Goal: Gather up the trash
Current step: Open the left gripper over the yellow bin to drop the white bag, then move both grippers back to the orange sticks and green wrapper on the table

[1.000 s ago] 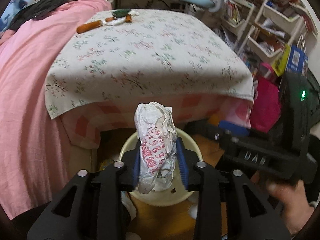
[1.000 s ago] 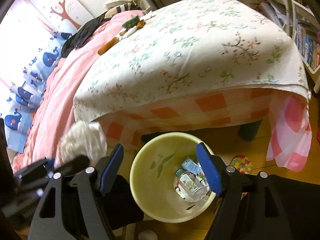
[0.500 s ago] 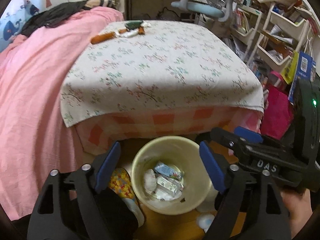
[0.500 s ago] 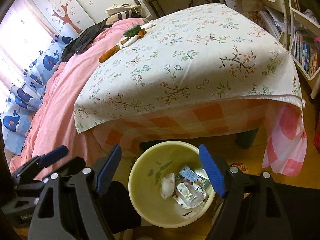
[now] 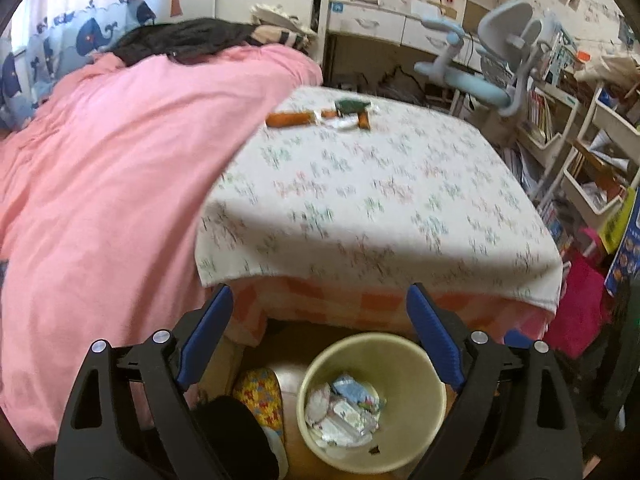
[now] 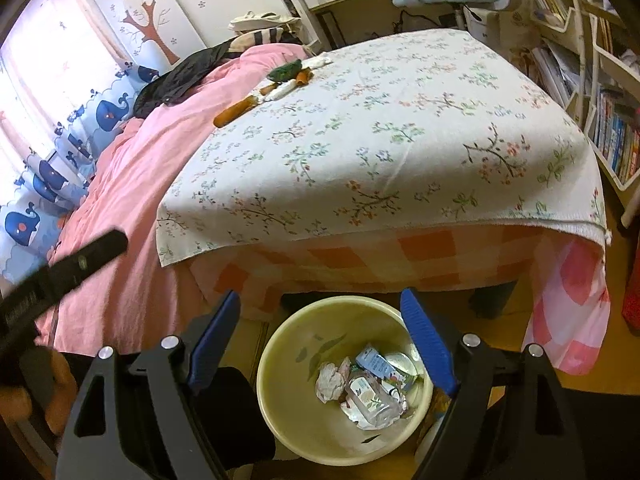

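A cream waste bin (image 5: pixel 420 364) (image 6: pixel 284 348) stands on the floor in front of a low table with a floral cloth (image 5: pixel 380 200) (image 6: pixel 380 140). In the bin lie a crumpled white wrapper (image 6: pixel 330 380) and other trash (image 5: pixel 344 412). My left gripper (image 5: pixel 318 294) hangs above the bin, its jaws opening with nothing between them. My right gripper (image 6: pixel 320 295) is open and empty over the bin too. At the table's far end lie an orange wrapper (image 5: pixel 288 119) (image 6: pixel 234 111) and a green wrapper (image 5: pixel 352 105) (image 6: pixel 285 70).
A pink blanket (image 5: pixel 100 180) covers the bed left of the table. A desk chair (image 5: pixel 492 80) and cluttered shelves (image 5: pixel 580 152) stand to the right. A patterned slipper (image 5: pixel 260 396) lies beside the bin. The left gripper's black body (image 6: pixel 60 268) shows at the right view's left edge.
My left gripper let go of the crumpled white wrapper, which now lies in the bin. Its jaws spread wide and it rose and swung back. The right gripper barely moved.
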`<state>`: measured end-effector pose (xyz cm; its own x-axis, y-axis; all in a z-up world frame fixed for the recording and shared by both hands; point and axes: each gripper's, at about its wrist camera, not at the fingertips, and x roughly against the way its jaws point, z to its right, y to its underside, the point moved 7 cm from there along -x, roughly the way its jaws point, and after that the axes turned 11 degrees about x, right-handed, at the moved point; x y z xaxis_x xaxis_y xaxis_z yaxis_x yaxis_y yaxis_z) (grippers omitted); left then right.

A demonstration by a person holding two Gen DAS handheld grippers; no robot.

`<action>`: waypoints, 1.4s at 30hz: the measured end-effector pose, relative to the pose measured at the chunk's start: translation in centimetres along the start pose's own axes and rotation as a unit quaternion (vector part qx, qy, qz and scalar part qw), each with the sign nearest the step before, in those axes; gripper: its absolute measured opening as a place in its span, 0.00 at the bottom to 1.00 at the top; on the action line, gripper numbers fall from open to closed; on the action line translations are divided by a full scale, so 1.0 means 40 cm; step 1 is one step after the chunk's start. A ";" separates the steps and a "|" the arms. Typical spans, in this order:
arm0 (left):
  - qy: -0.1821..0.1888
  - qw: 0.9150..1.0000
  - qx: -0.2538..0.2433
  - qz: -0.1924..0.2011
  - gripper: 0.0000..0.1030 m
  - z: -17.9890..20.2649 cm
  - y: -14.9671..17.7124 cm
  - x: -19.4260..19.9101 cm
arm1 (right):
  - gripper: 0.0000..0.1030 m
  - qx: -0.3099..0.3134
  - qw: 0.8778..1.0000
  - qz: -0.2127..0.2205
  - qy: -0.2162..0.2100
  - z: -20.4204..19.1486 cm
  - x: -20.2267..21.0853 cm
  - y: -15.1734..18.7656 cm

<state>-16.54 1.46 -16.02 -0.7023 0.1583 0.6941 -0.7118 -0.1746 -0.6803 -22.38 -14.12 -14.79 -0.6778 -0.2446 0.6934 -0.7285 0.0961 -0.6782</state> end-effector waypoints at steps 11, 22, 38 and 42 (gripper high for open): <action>-0.034 0.998 -0.002 0.045 0.84 -0.019 -0.214 -0.062 | 0.77 0.039 0.999 0.020 -0.010 -0.030 -0.010 -0.123; -0.048 0.998 -0.004 0.029 0.84 -0.022 -0.388 -0.267 | 0.77 0.080 0.997 0.018 -0.014 -0.027 -0.127 -0.313; -0.044 0.995 -0.092 0.007 0.84 0.027 -0.536 -0.527 | 0.76 0.185 0.983 0.018 0.006 -0.022 -0.317 -0.586; -0.041 0.994 -0.100 -0.010 0.84 0.029 -0.554 -0.585 | 0.76 0.224 0.975 0.002 0.017 -0.022 -0.372 -0.652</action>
<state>15.68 0.50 -16.90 -0.6909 0.0789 0.7187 -0.7192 0.0267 -0.6943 6.63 -12.15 -7.23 -0.6892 -0.2121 0.6929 -0.6148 -0.3349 -0.7140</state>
